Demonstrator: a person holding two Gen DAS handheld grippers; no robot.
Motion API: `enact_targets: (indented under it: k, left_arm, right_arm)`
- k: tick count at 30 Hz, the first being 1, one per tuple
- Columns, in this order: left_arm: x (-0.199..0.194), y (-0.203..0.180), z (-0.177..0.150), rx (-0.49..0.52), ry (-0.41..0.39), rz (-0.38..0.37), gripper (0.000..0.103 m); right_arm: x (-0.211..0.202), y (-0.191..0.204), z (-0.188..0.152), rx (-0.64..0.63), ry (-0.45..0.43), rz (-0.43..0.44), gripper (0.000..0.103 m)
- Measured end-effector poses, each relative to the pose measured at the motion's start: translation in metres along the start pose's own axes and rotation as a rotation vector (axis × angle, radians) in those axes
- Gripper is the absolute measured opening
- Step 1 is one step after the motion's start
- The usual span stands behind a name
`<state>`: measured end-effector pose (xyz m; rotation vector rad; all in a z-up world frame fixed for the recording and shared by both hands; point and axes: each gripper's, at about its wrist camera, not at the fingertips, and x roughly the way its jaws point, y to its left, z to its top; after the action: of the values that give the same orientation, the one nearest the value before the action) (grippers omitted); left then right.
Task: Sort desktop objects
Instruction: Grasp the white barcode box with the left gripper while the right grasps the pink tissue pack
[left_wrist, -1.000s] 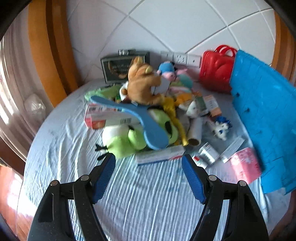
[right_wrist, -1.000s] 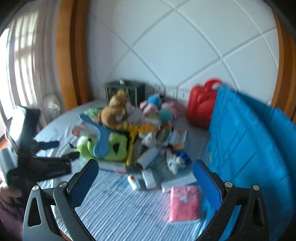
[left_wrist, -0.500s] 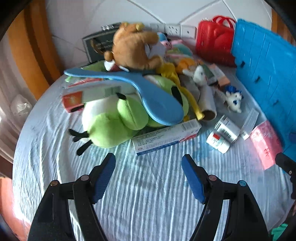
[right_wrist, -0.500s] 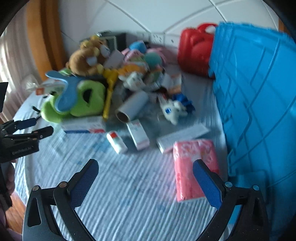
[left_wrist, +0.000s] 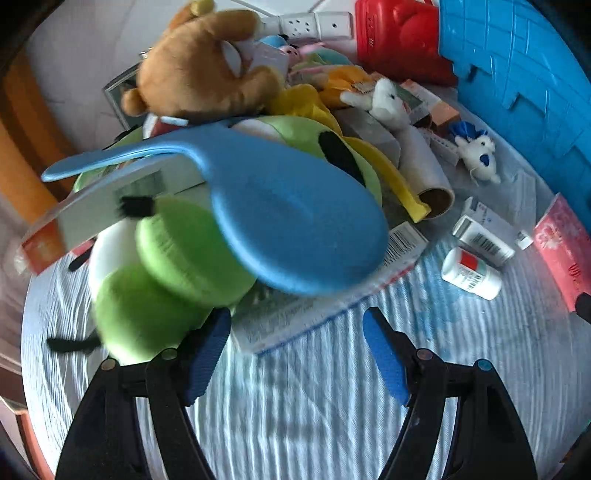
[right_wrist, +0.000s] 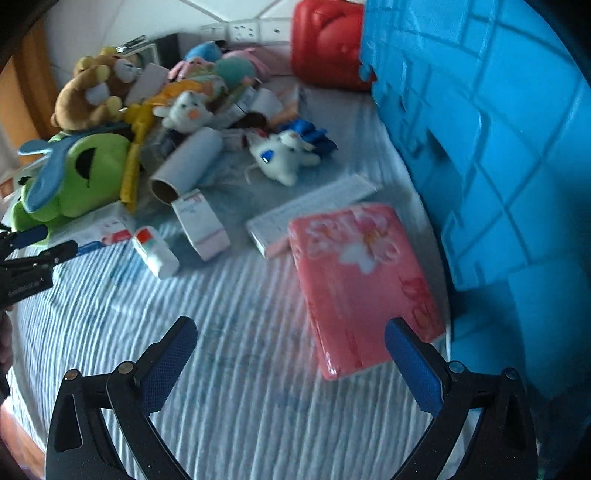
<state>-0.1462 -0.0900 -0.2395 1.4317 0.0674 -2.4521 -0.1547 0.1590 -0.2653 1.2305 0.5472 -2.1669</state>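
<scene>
A heap of things lies on a round table with a blue-striped cloth (left_wrist: 295, 406). My left gripper (left_wrist: 297, 332) is open, low over a long white carton (left_wrist: 317, 302) beside a green plush frog (left_wrist: 166, 280). A blue hairbrush (left_wrist: 288, 229) rests on top of the frog. My right gripper (right_wrist: 290, 349) is open and hangs just short of a pink tissue pack (right_wrist: 365, 280), which lies flat by the blue crate (right_wrist: 491, 147). The left gripper (right_wrist: 33, 242) also shows at the left edge of the right wrist view.
A brown plush bear (left_wrist: 207, 70), a white pill bottle (left_wrist: 471, 273), small medicine boxes (right_wrist: 201, 221), a cardboard tube (right_wrist: 188, 164), a small white-and-blue plush (right_wrist: 284, 155) and a flat white box (right_wrist: 314, 206) crowd the table. A red case (right_wrist: 325, 44) stands at the back wall.
Both grippers have come down and forward toward the table. The left one now sits close to the frog and carton, the right one close to the pink pack. Both stayed open.
</scene>
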Motion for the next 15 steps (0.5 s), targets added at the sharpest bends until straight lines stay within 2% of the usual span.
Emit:
enact_targets:
  k: [3, 8, 12, 15]
  left_arm:
    - [0.006, -0.007, 0.005, 0.069, -0.016, 0.018, 0.074]
    - [0.018, -0.017, 0.010, 0.147, 0.002, 0.007, 0.074]
    - [0.029, -0.021, 0.017, 0.153, 0.047, -0.017, 0.074]
    - [0.033, -0.020, 0.018, 0.142, 0.074, -0.029, 0.074]
  right_arm:
    - [0.002, -0.003, -0.006, 0.029, 0.016, -0.032, 0.103]
    - [0.006, -0.014, -0.013, 0.115, 0.046, -0.064, 0.103]
    - [0.016, -0.023, -0.013, 0.164, 0.063, -0.027, 0.103]
    - [0.020, -0.019, -0.007, 0.168, 0.055, 0.052, 0.103]
